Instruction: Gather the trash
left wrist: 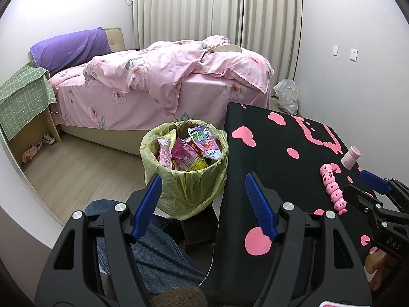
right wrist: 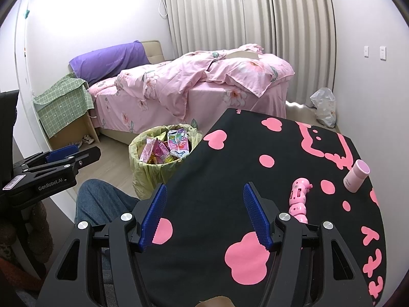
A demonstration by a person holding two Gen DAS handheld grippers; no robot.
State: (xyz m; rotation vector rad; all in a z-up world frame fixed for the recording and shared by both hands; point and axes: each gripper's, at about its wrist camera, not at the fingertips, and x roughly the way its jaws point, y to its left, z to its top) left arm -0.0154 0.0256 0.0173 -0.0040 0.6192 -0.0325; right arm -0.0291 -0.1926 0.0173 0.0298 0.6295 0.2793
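Both your left gripper point(left wrist: 204, 204) and right gripper point(right wrist: 203, 215) hung wide apart, empty. The bin point(left wrist: 184, 163) left of the table point(right wrist: 255, 153) was heaped with wrappers point(left wrist: 186, 151); cramming more risked spilling.

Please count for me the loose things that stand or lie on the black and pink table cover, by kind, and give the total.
Pink segmented toy: 1
Small pink bottle, upright: 1
Total: 2

No wrapper lies on the table cover; the wrappers that show are all in the lined bin beside the table.
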